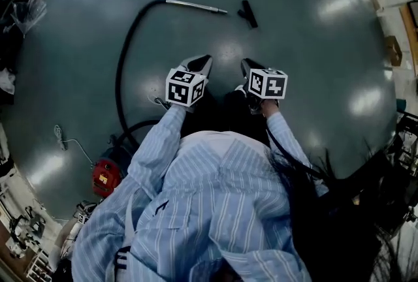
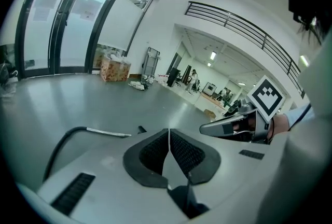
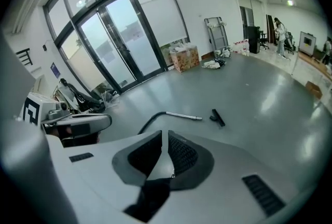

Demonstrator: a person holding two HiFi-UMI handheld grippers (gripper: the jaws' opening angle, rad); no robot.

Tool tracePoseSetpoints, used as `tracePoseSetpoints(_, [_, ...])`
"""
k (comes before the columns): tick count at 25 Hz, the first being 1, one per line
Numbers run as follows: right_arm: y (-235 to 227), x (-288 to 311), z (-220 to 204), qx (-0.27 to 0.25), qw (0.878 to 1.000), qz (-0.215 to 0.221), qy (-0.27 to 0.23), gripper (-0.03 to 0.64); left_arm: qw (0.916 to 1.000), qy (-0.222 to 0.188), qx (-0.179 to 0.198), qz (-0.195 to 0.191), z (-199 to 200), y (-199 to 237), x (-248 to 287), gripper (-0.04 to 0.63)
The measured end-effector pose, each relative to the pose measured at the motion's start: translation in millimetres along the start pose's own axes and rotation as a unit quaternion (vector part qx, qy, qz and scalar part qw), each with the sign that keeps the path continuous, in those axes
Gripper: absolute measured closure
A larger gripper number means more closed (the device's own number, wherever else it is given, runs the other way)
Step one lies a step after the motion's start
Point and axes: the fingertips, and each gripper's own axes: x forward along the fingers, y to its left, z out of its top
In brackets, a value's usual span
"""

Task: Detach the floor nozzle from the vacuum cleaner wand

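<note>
We are seeing one floor nozzle (image 1: 247, 13), one wand (image 1: 196, 6), one hose (image 1: 123, 55), one red vacuum body (image 1: 104, 176) and two grippers. The nozzle, small, black and T-shaped, is lying on the grey floor (image 1: 313, 65) just beside the silver wand's free tip, not joined to it. We are holding the left hand-held gripper (image 1: 208, 58) and the right hand-held gripper (image 1: 244, 63) with jaws closed together, empty, well apart from the nozzle.
</note>
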Motion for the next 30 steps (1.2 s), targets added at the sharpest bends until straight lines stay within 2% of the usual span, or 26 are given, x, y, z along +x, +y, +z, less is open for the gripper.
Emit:
tracePoseSetpoints(7, [-6.8,-31.8,-25.4,-0.008,1.000,0.018,0.001,0.574,1.0000,-0.008,-0.002,0.003,-9.3,-38.1,-6.9,0.580])
tracePoseSetpoints(11, [-19.0,-63.0,-50.9,-0.022,0.999,0.026,0.009,0.574,0.9994,-0.023,-0.025,0.013,-24.3,-74.2,-11.9,0.580])
tracePoseSetpoints(16, [-37.4,-100.7,-106.2,-0.041,0.998,0.043,0.023,0.574,0.9981,-0.035,-0.039,0.032,-65.7,-128.9,-20.8,0.580])
tracePoseSetpoints(22, [-70.4,-148.2,-164.3,-0.064,0.995,0.065,0.041,0.574,0.9945,-0.050,-0.077,0.049,-112.0,-199.9,-28.0,0.580])
tracePoseSetpoints(26, [-79.4,-175.2,-181.9,-0.066,0.994,0.074,0.043,0.574,0.9949,-0.042,-0.067,0.063,-130.4,-233.6,-41.3,0.580])
tracePoseSetpoints(30, [-78.6,-186.2,-194.2,-0.068,0.993,0.085,0.037,0.574,0.9940,-0.052,-0.055,0.079,-133.3,-247.1,-57.1,0.580])
